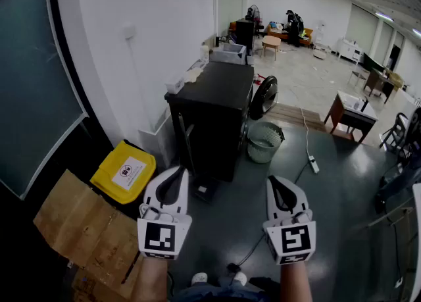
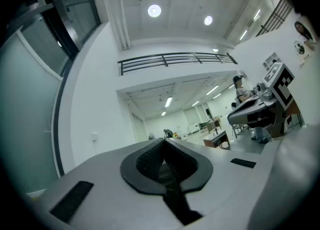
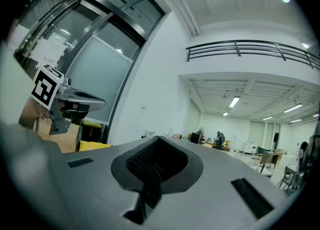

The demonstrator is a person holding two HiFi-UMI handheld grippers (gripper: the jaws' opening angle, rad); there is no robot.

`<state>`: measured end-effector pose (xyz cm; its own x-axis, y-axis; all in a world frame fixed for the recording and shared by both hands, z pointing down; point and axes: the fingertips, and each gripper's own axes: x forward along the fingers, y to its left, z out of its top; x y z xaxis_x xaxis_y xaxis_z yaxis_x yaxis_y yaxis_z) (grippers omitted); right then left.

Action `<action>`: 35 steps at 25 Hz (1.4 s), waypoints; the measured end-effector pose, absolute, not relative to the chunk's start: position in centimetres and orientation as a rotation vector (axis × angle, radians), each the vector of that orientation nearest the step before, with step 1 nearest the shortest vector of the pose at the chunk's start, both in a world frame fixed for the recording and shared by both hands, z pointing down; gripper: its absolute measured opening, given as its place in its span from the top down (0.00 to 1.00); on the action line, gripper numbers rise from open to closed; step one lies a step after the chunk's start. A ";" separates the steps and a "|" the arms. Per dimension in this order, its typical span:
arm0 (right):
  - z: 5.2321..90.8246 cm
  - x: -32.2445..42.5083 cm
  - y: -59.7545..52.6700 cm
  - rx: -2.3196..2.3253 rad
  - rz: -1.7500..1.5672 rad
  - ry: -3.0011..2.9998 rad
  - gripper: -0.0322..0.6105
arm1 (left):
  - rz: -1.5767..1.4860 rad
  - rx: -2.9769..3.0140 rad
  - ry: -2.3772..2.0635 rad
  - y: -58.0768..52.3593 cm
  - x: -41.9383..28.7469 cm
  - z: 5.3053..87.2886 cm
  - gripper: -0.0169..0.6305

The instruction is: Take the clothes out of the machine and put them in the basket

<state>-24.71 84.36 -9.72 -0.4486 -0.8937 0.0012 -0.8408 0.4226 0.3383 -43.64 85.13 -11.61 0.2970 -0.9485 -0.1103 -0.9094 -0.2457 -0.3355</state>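
Now left gripper (image 1: 177,176) closed, right gripper (image 1: 275,183) closed

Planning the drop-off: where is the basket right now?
In the head view, the basket stands on the floor just right of the black machine, below its open round door.

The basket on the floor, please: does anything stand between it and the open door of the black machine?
Nothing visible does. The basket stands on the floor right by the open round door of the machine. The white power strip lies off to its right, out of the way. What is inside the machine is hidden.
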 end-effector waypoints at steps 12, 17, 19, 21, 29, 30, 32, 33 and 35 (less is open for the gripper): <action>-10.1 -24.2 85.0 1.620 -0.260 -2.553 0.82 | -0.139 -2.281 1.708 85.5 -44.6 -11.0 0.93; -9.4 -21.6 83.8 1.719 -0.221 -2.539 0.05 | -0.032 -2.260 1.865 84.0 -44.1 -10.6 0.09; -9.1 -20.1 83.5 1.729 -0.238 -2.508 0.05 | -0.034 -2.252 1.872 83.6 -43.1 -10.6 0.09; -9.1 -18.5 83.2 1.740 -0.229 -2.512 0.05 | -0.037 -2.255 1.870 82.9 -41.6 -10.6 0.09; -7.7 -11.6 81.9 1.714 -0.242 -2.470 0.06 | -0.128 -2.297 1.785 81.4 -33.6 -9.0 0.09; -7.5 -10.8 81.6 1.722 -0.243 -2.460 0.06 | -0.147 -2.307 1.767 81.1 -32.7 -8.7 0.09; -7.3 -9.4 81.0 1.738 -0.228 -2.455 0.06 | -0.169 -2.332 1.736 80.3 -31.0 -8.3 0.09; -7.2 -8.8 80.6 1.748 -0.219 -2.454 0.06 | -0.175 -2.345 1.720 79.8 -30.3 -8.2 0.09; -6.8 -7.5 79.8 1.768 -0.202 -2.442 0.07 | -0.186 -2.366 1.691 78.5 -28.9 -7.9 0.09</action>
<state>-7.54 79.80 -6.77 -0.3104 -0.9504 0.0191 -0.9343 0.3088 0.1781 -28.88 78.50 -7.86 0.3270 -0.9446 -0.0283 -0.9158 -0.3094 -0.2562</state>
